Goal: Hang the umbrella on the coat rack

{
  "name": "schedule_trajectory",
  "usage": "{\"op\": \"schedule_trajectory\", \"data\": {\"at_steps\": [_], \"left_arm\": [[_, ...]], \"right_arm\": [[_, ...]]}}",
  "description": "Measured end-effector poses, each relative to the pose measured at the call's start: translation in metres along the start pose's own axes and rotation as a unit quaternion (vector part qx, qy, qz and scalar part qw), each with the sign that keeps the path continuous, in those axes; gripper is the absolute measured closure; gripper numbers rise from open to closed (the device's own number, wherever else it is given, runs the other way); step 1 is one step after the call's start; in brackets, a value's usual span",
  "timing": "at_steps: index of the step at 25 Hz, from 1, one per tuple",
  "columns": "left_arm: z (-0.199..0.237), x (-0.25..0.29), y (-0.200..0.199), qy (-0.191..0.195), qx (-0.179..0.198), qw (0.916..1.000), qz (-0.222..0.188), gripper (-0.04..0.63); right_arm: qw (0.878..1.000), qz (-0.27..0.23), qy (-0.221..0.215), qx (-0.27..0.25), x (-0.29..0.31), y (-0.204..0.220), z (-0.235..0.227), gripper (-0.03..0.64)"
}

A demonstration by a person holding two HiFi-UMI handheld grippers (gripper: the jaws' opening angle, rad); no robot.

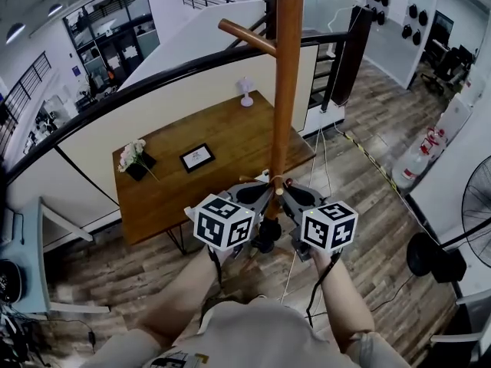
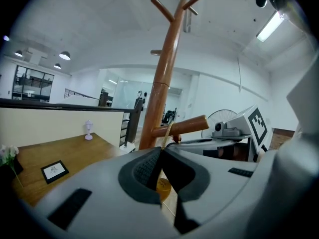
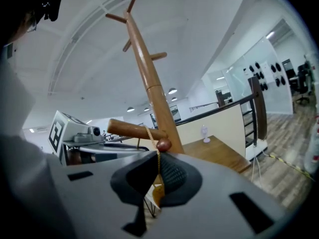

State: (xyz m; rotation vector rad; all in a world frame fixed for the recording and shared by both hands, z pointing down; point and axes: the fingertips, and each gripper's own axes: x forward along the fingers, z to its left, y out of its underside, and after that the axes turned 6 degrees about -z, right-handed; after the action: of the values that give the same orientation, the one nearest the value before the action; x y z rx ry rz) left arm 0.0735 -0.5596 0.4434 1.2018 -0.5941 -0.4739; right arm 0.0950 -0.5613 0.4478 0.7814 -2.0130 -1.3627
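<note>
As left gripper (image 2: pixel 160 151) and right gripper (image 3: pixel 158 156) jaws clamp the umbrella cord (image 2: pixel 166 136), its loop straddles the peg (image 2: pixel 188 126) (likely spread to seat it).

Coat rack pole (image 1: pixel 286 90) rises straight between my left tongs (image 2: pixel 162 149) and right tongs (image 3: pixel 158 153); no crossing there. Low peg (image 2: pixel 182 127) juts just ahead of both. A yellow cord (image 3: pixel 152 139) is looped over it and pinched tight in each. Open air above it, up to the higher pegs (image 2: pixel 163 10). Desk (image 1: pixel 230 136) blocks behind the pole. Open floor (image 1: pixel 368 167) to the right.
</note>
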Motion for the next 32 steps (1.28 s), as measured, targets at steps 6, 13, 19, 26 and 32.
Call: {"op": "schedule_trajectory", "data": {"at_steps": [6,13,19,26,32], "left_arm": [[0.013,0.014,0.006,-0.017,-0.003,0.9998,0.004,0.589],[0.021,0.011,0.006,-0.036,0.017,0.9991,-0.011,0.574],[0.021,-0.014,-0.013,-0.049,0.033,0.9976,-0.036,0.576],[0.000,-0.047,-0.050,-0.043,0.097,0.9916,-0.073,0.588],[-0.029,-0.081,-0.102,-0.039,0.130,0.9789,-0.153,0.592]], "right_arm": [[1.000,0.010,0.014,0.003,0.015,0.008,-0.011,0.611],[0.999,0.019,0.035,0.012,0.013,0.010,-0.017,0.568],[0.999,-0.008,0.044,0.020,-0.012,-0.014,-0.016,0.557],[0.995,-0.076,0.051,-0.047,-0.064,-0.078,0.004,0.591],[0.987,-0.115,0.045,-0.106,-0.098,-0.113,0.037,0.606]]}}
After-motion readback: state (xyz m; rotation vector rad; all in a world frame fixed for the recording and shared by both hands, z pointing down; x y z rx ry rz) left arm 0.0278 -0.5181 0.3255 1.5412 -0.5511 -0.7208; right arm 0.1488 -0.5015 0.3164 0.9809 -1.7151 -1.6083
